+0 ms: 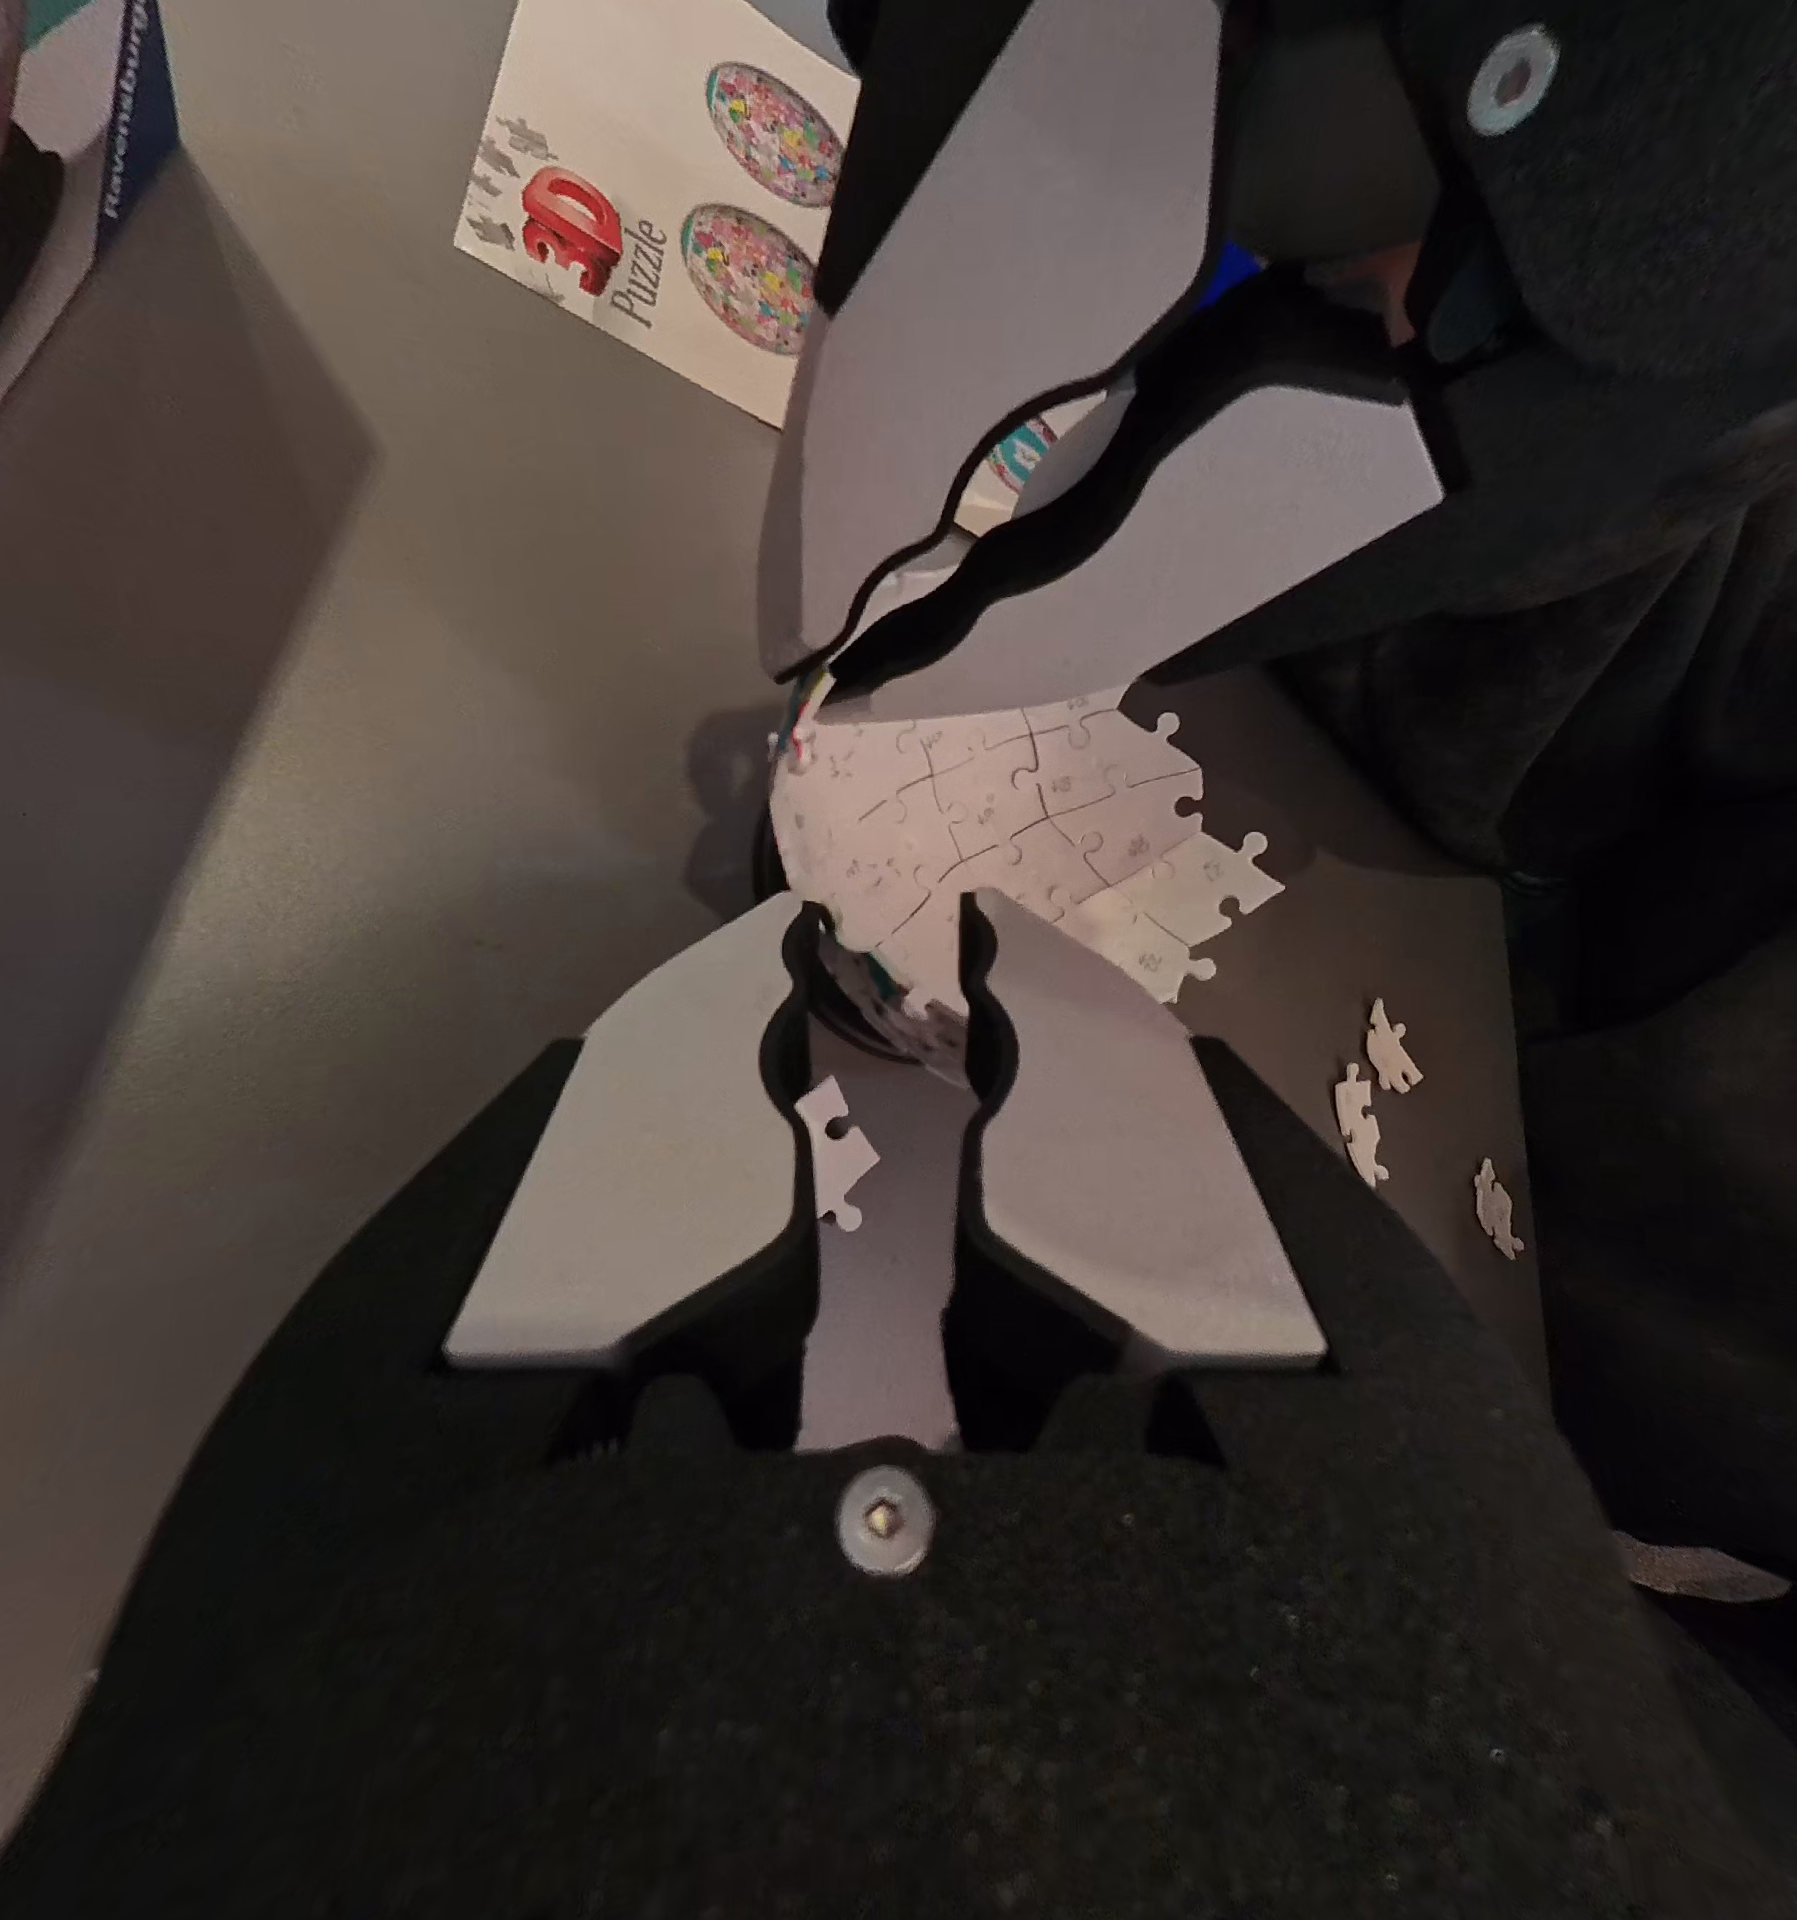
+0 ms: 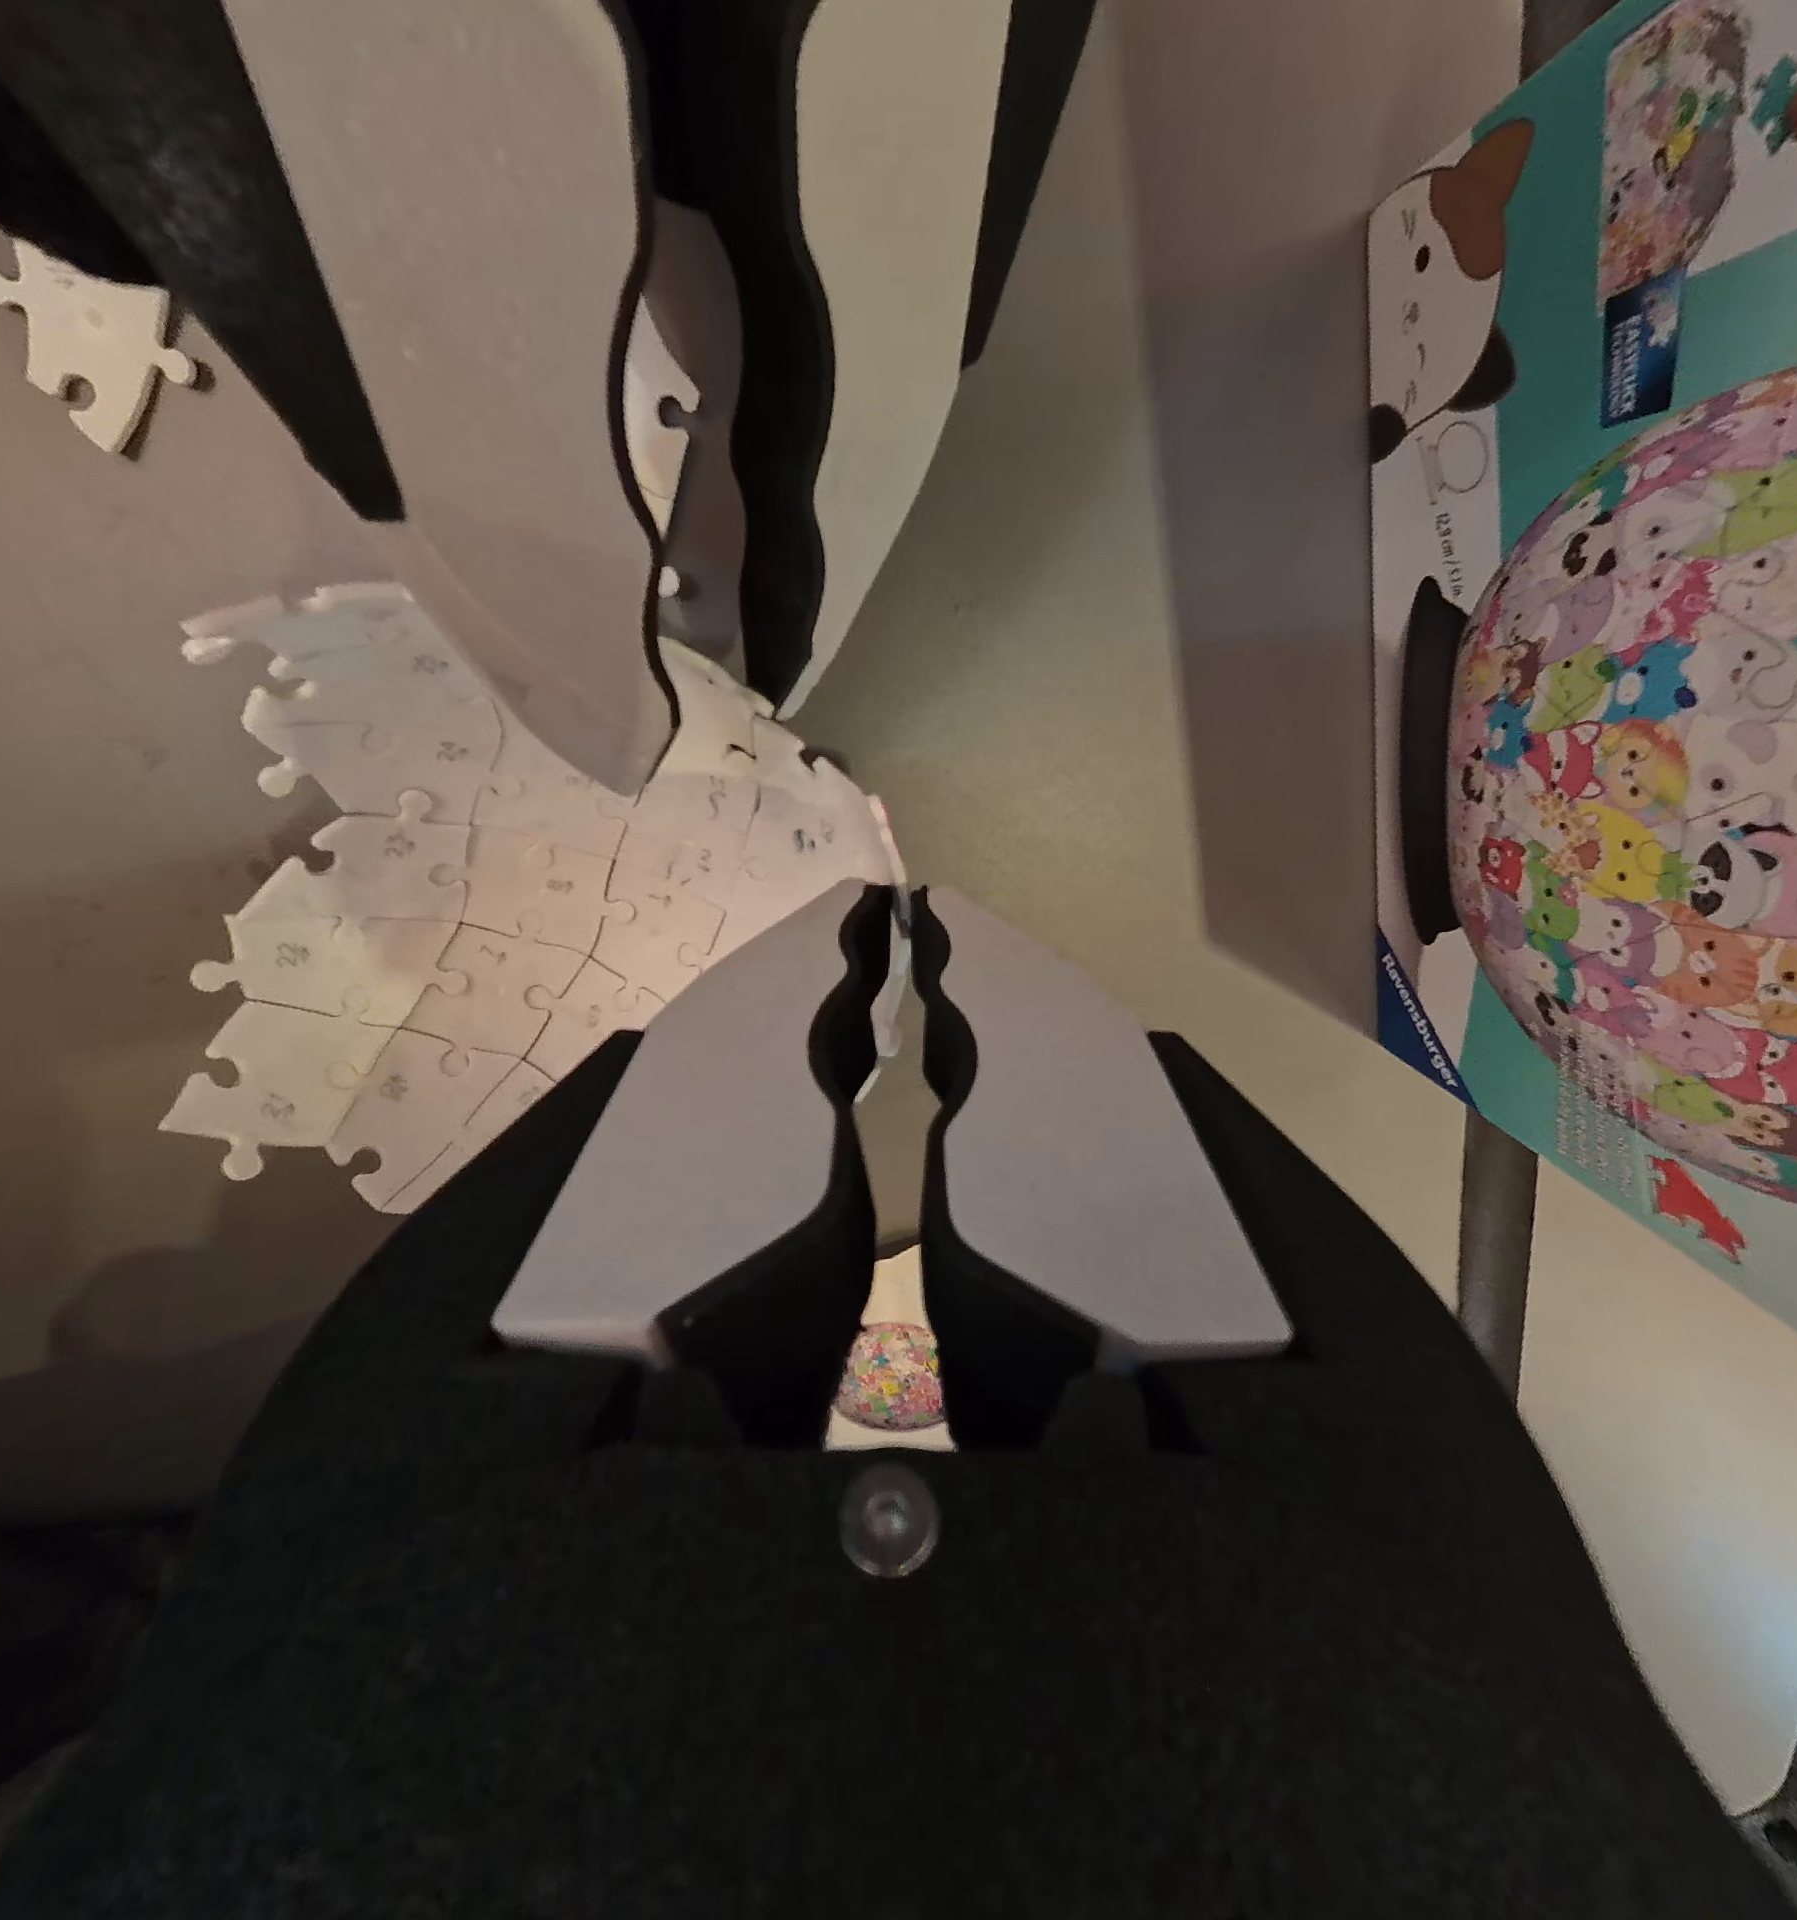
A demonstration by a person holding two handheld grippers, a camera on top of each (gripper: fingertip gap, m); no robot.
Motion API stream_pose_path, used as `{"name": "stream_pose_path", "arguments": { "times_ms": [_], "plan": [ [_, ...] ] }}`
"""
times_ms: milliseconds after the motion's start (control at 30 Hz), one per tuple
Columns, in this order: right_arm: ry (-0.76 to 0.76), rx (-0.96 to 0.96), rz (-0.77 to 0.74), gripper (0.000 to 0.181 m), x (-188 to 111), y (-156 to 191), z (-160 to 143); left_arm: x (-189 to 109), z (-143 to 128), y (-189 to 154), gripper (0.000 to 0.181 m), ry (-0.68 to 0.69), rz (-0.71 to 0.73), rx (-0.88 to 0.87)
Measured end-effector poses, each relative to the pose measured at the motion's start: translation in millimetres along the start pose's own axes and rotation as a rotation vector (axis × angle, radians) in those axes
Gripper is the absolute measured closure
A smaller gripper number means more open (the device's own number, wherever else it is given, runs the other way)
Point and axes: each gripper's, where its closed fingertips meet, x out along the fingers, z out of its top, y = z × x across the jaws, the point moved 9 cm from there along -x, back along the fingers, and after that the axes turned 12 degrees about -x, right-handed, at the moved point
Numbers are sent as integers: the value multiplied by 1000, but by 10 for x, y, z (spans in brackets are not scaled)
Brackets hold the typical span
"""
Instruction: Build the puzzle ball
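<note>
Your right gripper covers the puzzle ball top edge. Box right of ball: cut off by frame edge. Ball's printed outer face hidden; numbers on pcs too blurred.

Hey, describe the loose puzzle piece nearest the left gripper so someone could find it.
Start at the half-built white puzzle shell on the grey table. Just nearer the camera, one white piece shows in the gap between the left gripper's open jaws. Unlike the three loose pieces off to the right, it is alone.
</note>
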Motion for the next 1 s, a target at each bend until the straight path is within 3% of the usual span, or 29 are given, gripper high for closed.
{"name": "stream_pose_path", "arguments": {
  "times_ms": [33,367,1000],
  "plan": [
    [-3,2,0,178,0,-3,0,0,2,2,156,-3,-1,-1],
    [-21,14,-1,179,-4,-26,-6,-161,48,13,142,-97,-37,-28],
    [-25,10,-17,177,51,-62,-1,-89,36,9,142,-56,-12,-25]
  ]
}}
